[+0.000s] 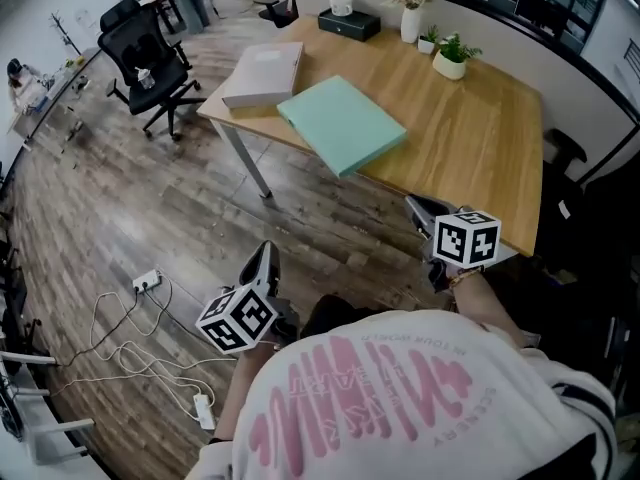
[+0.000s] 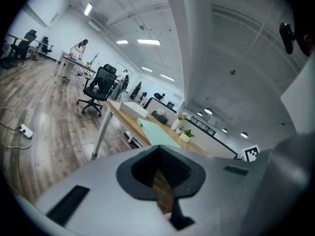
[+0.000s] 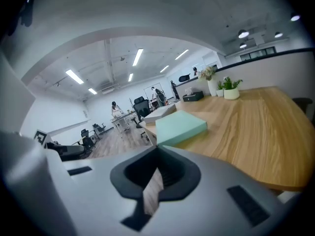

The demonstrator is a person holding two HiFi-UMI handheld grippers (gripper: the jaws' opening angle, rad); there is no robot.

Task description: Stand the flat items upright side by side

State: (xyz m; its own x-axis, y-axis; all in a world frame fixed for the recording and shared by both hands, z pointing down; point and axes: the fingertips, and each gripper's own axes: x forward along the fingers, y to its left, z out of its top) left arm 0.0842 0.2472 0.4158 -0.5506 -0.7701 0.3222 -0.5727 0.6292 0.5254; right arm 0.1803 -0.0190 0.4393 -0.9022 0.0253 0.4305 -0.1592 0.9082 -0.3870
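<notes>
The table [image 1: 480,138] stands ahead of both grippers, its near edge just beyond the right gripper [image 1: 420,206]. The left gripper [image 1: 265,258] hangs over the wood floor [image 1: 130,198], well short of the table. An office chair [image 1: 150,58] stands far ahead and left of the left gripper.

Two folders lie flat on the table. The green folder [image 1: 342,123] lies ahead between the grippers, one corner over the table's edge. The white folder [image 1: 265,73] lies beyond it to the left, touching it. Neither gripper is near them.

Each gripper's jaws are closed together with nothing between them.

At the table's far edge are a black box [image 1: 349,23] with a cup [image 1: 341,5] on it, a vase [image 1: 411,23] and small plants [image 1: 452,58].
</notes>
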